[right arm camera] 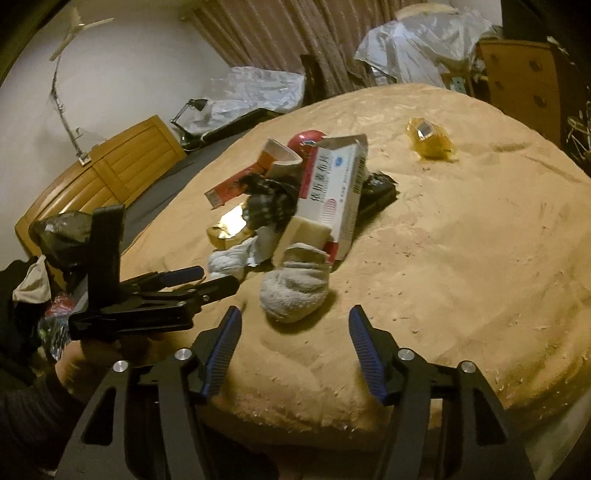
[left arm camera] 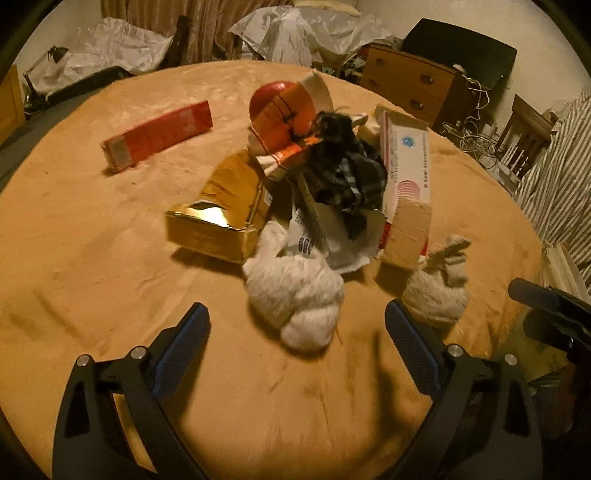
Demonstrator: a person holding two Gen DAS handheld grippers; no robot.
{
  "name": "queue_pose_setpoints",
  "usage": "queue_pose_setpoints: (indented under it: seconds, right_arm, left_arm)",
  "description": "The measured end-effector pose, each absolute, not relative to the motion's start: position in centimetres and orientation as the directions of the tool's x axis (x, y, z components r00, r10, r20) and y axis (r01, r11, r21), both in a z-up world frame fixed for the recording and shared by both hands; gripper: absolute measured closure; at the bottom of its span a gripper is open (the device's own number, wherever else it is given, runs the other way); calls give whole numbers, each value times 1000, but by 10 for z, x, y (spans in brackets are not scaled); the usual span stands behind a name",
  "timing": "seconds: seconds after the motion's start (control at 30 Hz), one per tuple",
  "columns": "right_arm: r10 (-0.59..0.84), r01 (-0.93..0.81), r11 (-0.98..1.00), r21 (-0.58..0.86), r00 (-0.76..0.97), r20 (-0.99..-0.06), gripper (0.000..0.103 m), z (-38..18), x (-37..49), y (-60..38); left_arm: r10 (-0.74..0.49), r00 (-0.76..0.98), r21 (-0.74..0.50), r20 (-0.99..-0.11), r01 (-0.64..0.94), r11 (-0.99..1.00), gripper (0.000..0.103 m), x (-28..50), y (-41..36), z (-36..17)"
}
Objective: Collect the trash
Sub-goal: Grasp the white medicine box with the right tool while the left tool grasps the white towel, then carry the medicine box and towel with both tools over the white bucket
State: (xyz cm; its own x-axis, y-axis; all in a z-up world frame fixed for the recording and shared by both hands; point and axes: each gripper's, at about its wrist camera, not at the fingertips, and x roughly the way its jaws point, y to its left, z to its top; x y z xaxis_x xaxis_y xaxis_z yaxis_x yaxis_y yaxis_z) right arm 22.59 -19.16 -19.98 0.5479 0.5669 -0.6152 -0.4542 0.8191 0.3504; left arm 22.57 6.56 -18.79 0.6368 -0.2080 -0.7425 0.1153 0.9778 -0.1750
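Note:
A heap of trash lies on a tan blanket [left arm camera: 92, 229]: a gold box [left arm camera: 218, 210], a red and white carton [left arm camera: 406, 173], an orange paper cup [left arm camera: 284, 122], dark plaid cloth [left arm camera: 343, 173] and two balled white socks [left arm camera: 295, 291] [left arm camera: 439, 291]. A long red box [left arm camera: 155, 136] lies apart at the left. My left gripper [left arm camera: 297, 332] is open, its jaws on either side of the near sock. My right gripper [right arm camera: 295, 328] is open just before the other sock [right arm camera: 295, 288], below the carton [right arm camera: 332, 192]. The left gripper [right arm camera: 207, 278] shows at its left.
A yellow cellophane wrapper [right arm camera: 428, 142] lies alone far right on the bed. A wooden dresser [left arm camera: 410, 81] and tangled cables [left arm camera: 476, 129] stand beyond the bed, crumpled plastic sheets [left arm camera: 295, 33] and curtains behind. A wooden headboard [right arm camera: 103, 181] is at the left.

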Motion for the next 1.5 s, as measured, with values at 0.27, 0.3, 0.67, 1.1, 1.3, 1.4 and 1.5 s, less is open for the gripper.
queue_pose_setpoints:
  seconds: [0.27,0.3,0.67,1.1,1.3,1.4,1.5]
  right_arm:
    - [601,-423,799,426,544,-586,42,-197,282,-198]
    - [602,-415,799,436,546,-583,44,-197,293,-198]
    - [668,-345,742,575,460,-585,50,-232,405,-184]
    - [481,-429,875,224,720,-501,85,-158,359,-163]
    - [420,-420,903,95,809,-411,85,-119,309,-171]
    - [422,-420,903,96,819,-388,85,-110,283,-178]
    - [406,-408,910,76,838,-364,85,-100,251,-182]
  left_arm:
    - [-229,655,-222,-720,95,970,56,225,71,-189]
    - [-223,660,-221,-718,88,971,56,224,73,-190]
    - [-227,663,-231,-713,83,969,56,232,74,-196]
    - [-165,724,-167,-670,69,984,61,216,65,-183]
    - [-137,792,-155,-596,54,986,61,189,66,-153]
    - [-134,821,-160,-555,53,986,61,176,68,-134]
    - [-130,856,-167,-501,51,985,61,158,69,-111]
